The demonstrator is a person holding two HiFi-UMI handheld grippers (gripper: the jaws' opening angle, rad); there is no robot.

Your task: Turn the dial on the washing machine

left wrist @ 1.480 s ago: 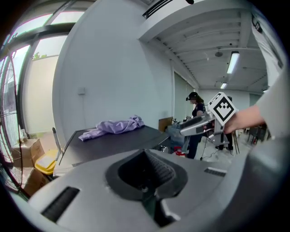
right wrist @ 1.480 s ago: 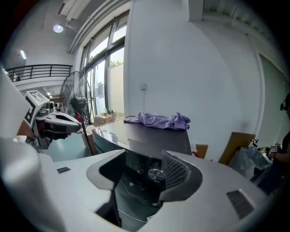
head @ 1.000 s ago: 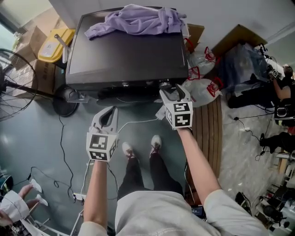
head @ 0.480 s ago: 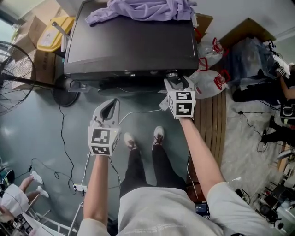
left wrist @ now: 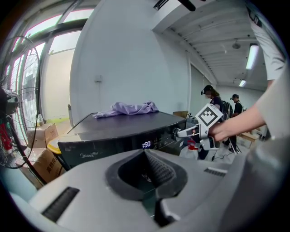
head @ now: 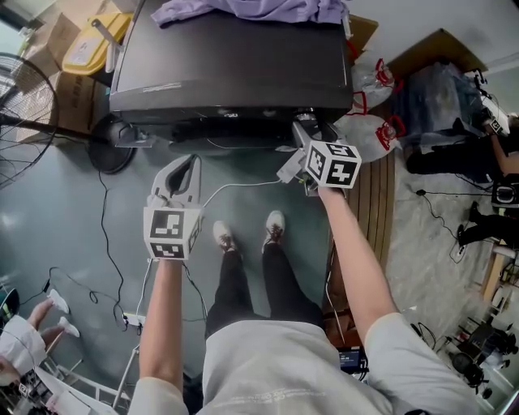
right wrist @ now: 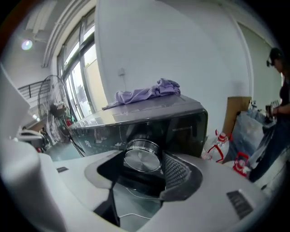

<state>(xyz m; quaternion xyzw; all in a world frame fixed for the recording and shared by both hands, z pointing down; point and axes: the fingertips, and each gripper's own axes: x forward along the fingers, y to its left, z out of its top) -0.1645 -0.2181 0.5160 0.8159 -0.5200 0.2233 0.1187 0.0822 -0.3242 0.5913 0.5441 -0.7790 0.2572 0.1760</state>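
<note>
A dark washing machine (head: 227,73) stands in front of me, its lit display (left wrist: 146,145) on the front panel. In the right gripper view the round silver dial (right wrist: 142,156) sits between the jaws, the ribbed right pad against its side. My right gripper (head: 306,131) is at the panel's right end, closed on the dial and rolled to the right. Seen from the left gripper view, the right gripper (left wrist: 182,132) reaches the panel from the side. My left gripper (head: 183,168) hangs over the floor, short of the machine, jaws together and holding nothing.
A purple cloth (head: 243,10) lies on the machine's lid. A standing fan (head: 24,89) and a yellow bin (head: 81,44) are at the left. Plastic bags (head: 375,130) and a wooden pallet (head: 377,203) are at the right. Cables (head: 105,243) cross the floor. People stand at the right edge.
The right gripper has rolled clockwise at the dial, its marker cube now tilted. The left gripper has stayed low in front of the machine. My head has shifted forward.
</note>
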